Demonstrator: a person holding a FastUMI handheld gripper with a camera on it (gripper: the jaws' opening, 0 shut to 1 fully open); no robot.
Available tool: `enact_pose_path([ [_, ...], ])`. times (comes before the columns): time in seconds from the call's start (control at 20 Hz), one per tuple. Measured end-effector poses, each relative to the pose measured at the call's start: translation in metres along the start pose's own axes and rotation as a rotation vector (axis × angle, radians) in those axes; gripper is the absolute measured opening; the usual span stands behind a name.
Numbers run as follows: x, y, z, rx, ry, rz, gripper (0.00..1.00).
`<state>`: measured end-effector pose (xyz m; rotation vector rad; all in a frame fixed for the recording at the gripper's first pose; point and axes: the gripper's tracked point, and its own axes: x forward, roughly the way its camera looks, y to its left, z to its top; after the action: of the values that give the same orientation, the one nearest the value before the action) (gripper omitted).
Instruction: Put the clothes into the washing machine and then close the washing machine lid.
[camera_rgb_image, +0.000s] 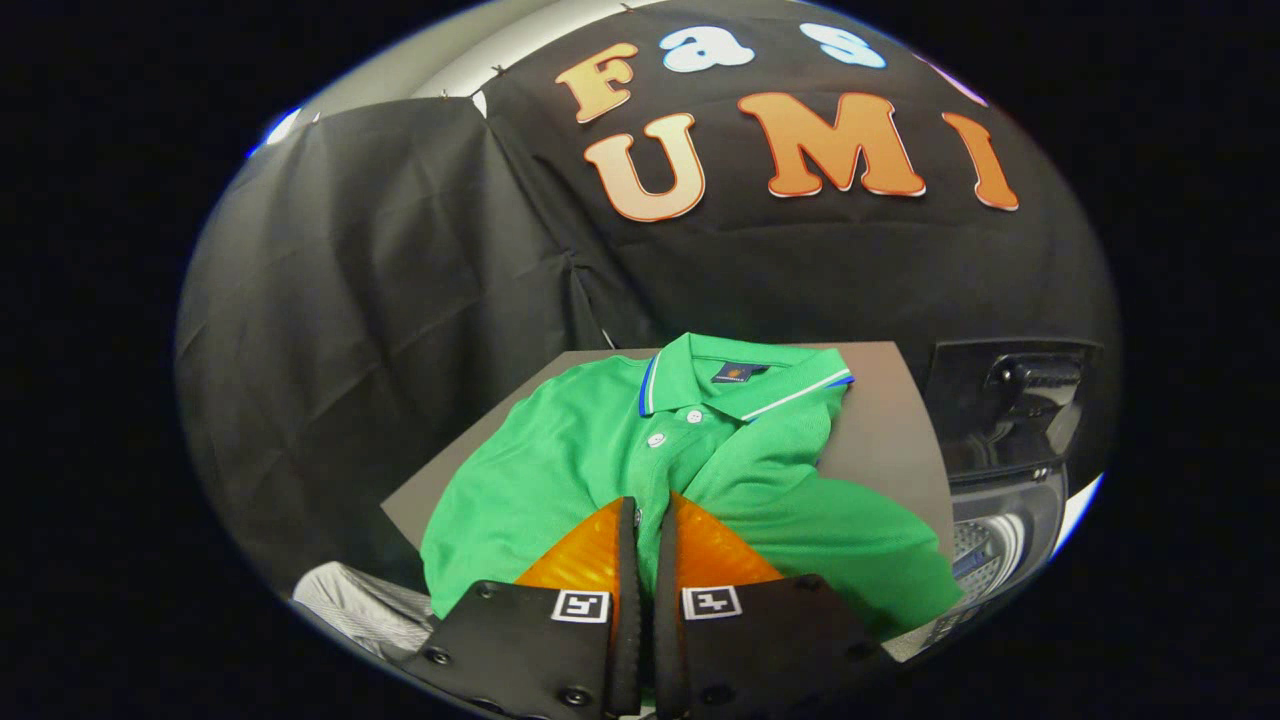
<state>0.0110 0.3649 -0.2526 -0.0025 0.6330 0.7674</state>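
A green polo shirt (640, 470) lies spread across a flat grey board (880, 420) in the middle of the frame, its collar at the far end, trimmed with blue and white stripes, and two white buttons showing on the placket below it. One sleeve hangs over the board's lower right corner. At the bottom centre, the gripper (645, 520) points forward over the shirt's lower front, its two fingers drawn almost together with only a thin gap between them; the tips lie against the cloth just below the placket, and whether any fabric is pinched between them cannot be made out. At the right of the frame stands the washing machine (1010, 500), its dark lid (1000, 400) raised upright and part of the drum's rim visible beneath it. A patch of pale grey striped fabric (360, 605) shows at the lower left, beside the gripper's body.
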Motion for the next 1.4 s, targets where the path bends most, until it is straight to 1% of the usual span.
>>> enact_pose_path([
  [0.05,-0.001,-0.004,0.001,0.01,-0.004,0.001,0.09],
  [0.25,-0.015,-0.012,0.007,-0.041,-0.033,-0.048,0.09],
  [0.35,-0.025,-0.017,0.014,-0.059,-0.048,-0.059,0.09],
  [0.65,-0.058,-0.054,0.036,-0.077,-0.084,-0.096,0.08],
  [0.9,-0.093,-0.087,0.072,-0.094,-0.141,-0.129,0.08],
  [1.1,-0.125,-0.11,0.106,-0.086,-0.189,-0.121,0.08],
  [1.4,-0.164,-0.166,0.149,-0.094,-0.254,-0.149,0.08],
])
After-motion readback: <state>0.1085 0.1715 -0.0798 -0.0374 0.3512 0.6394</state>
